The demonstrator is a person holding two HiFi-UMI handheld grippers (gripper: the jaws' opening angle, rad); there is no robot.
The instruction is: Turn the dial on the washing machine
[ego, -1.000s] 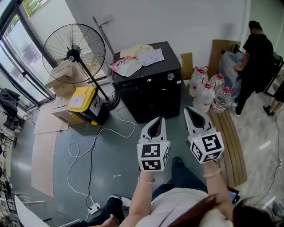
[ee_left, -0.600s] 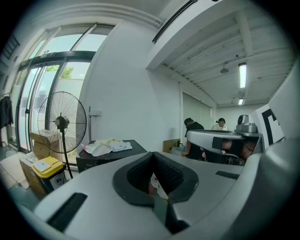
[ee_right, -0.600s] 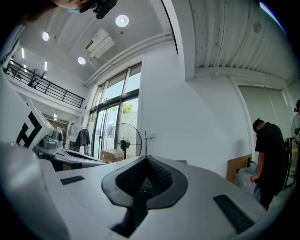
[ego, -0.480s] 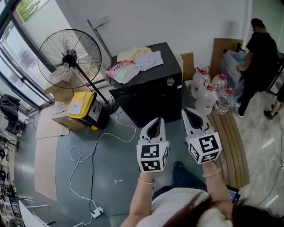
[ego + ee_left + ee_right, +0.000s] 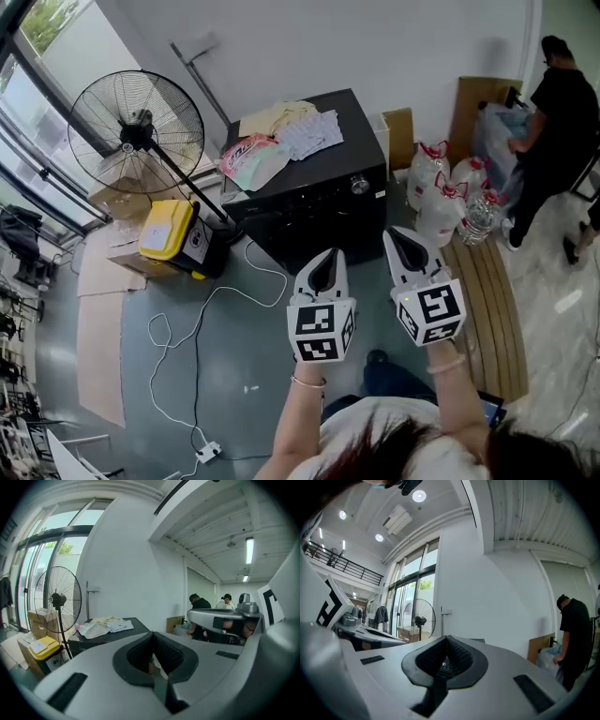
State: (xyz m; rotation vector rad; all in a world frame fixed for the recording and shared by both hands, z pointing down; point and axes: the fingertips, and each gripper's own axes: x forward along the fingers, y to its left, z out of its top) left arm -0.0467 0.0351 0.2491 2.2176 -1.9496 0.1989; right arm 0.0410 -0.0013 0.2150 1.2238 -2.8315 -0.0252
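The black washing machine (image 5: 309, 202) stands against the white wall, with clothes and packets (image 5: 277, 139) piled on its top. Its silver dial (image 5: 358, 184) sits on the front panel near the right corner. My left gripper (image 5: 328, 255) is held in the air in front of the machine, well short of it, with its jaws shut and nothing between them. To its right my right gripper (image 5: 400, 233) is also shut and empty, below and right of the dial. In the left gripper view the machine's top (image 5: 136, 622) shows beyond the shut left gripper (image 5: 152, 635).
A standing fan (image 5: 136, 131) and a yellow box (image 5: 167, 228) are left of the machine. A white cable (image 5: 202, 309) runs over the grey floor. Water jugs (image 5: 441, 192) and a wooden board (image 5: 483, 300) lie to the right. A person (image 5: 553, 122) stands at the far right.
The head view has shifted a little, so the machine and fan sit slightly further left. Both grippers stay shut and hold the same places in view.
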